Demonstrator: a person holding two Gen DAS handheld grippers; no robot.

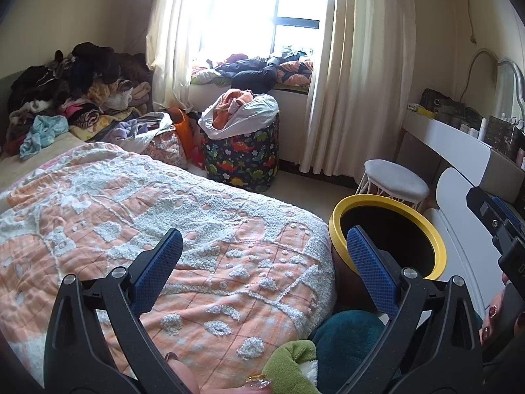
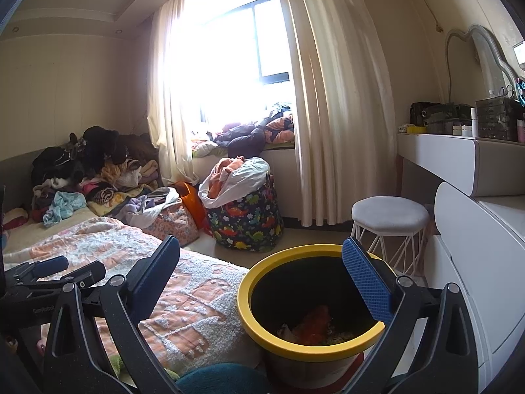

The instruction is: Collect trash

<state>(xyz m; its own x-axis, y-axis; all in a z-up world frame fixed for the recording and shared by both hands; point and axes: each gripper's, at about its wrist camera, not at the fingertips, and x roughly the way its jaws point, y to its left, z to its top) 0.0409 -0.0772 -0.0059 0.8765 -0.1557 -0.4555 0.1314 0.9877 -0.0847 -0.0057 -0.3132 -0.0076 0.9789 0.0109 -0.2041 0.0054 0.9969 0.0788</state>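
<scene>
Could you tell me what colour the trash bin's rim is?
Yellow; the trash bin's rim shows best in the right wrist view.

Both wrist views facing window

The bin stands on the floor just right of my bed, with trash inside it. Behind the bin sits a stool; a laundry basket stands left of that.
</scene>
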